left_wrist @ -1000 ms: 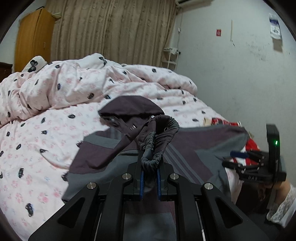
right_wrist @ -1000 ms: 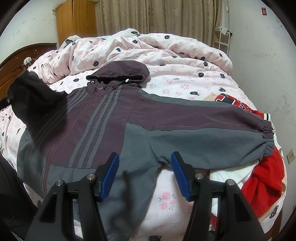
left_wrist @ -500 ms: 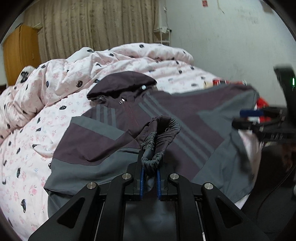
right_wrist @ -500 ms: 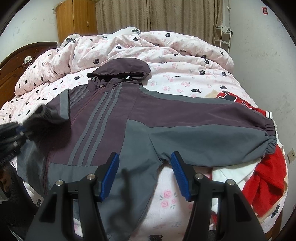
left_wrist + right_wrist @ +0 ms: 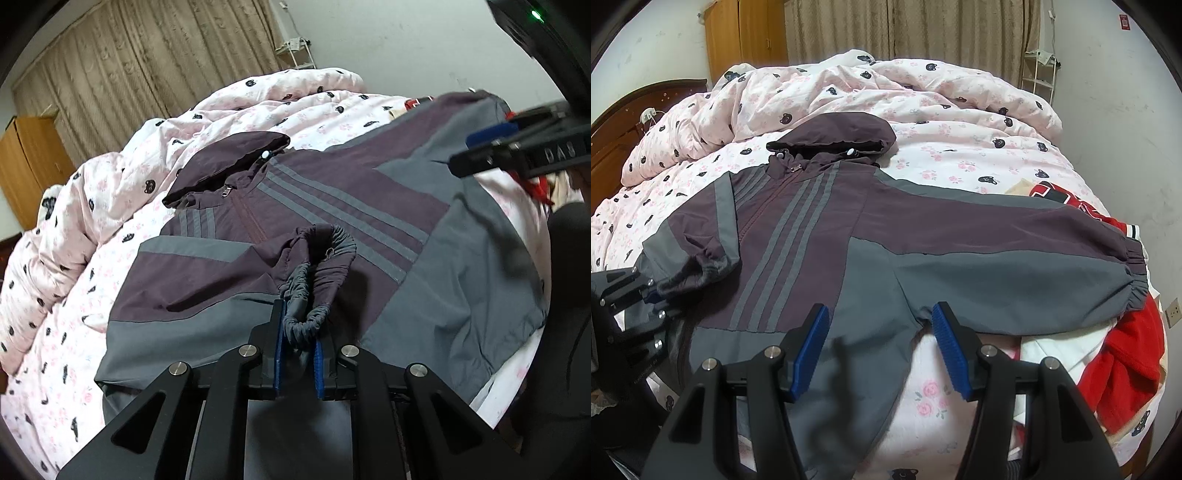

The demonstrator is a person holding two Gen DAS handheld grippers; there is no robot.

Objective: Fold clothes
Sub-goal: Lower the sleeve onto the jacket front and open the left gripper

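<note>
My left gripper holds the elastic cuff of the jacket's left sleeve between its pads; the jaws have just been opening slightly, with the cuff between them. The jacket lies face up on the bed, directly ahead of both tools. I judge the step in hand to be folding this sleeve across the chest; the next move calls for releasing the cuff flat on the stripes. My right gripper hangs half open and empty above the hem, the other sleeve extending to its right. Compared with a second ago, the cuff has come lower and farther inward over the chest.
</note>
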